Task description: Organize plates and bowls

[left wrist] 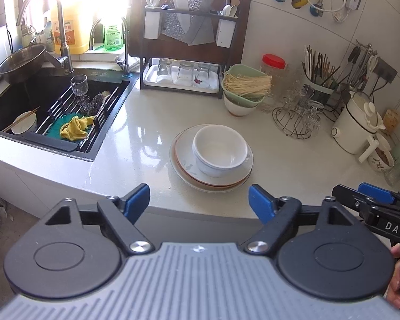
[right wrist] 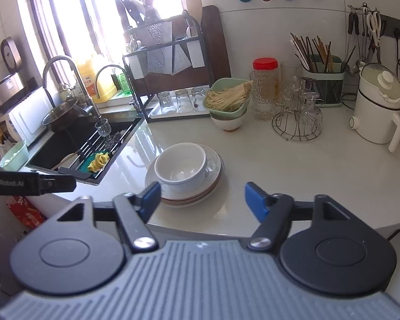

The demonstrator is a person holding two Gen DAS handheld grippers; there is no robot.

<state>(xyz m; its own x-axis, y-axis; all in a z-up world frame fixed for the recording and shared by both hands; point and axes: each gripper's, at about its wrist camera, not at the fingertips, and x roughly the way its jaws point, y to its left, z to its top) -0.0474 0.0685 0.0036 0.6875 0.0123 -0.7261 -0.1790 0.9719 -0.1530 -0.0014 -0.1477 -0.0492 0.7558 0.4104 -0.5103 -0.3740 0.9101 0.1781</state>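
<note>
On the left, sunk into the tabletop [left wrist: 146, 122]: black sink [left wrist: 18, 106] with ribbed rack, crumpled yellow cloth [left wrist: 76, 128] on a teal mat, stemmed glass [left wrist: 79, 85], white bowl [left wrist: 25, 124] with chopsticks, steel pan [left wrist: 21, 61] under a curved faucet. Behind: yellow jug and green bottle, labels too blurred to read. Mid-tabletop, glossy pale stone: stack of round white plates [left wrist: 210, 181], one rim brown, with two nested white bowls [left wrist: 220, 149] on top. Farther right: green squarish bowl of dry noodles [left wrist: 246, 85], red-lidded jar [left wrist: 273, 65], wire stand with glasses, chopstick holder, white pot. Near edge: left tool [left wrist: 198, 200], blue pads wide apart, nothing between them; right tool [right wrist: 202, 197] likewise spread and empty, its left pad just before the plate rims. Readable on the tools' bodies: "DAS" and "GenRobot.AI".
</note>
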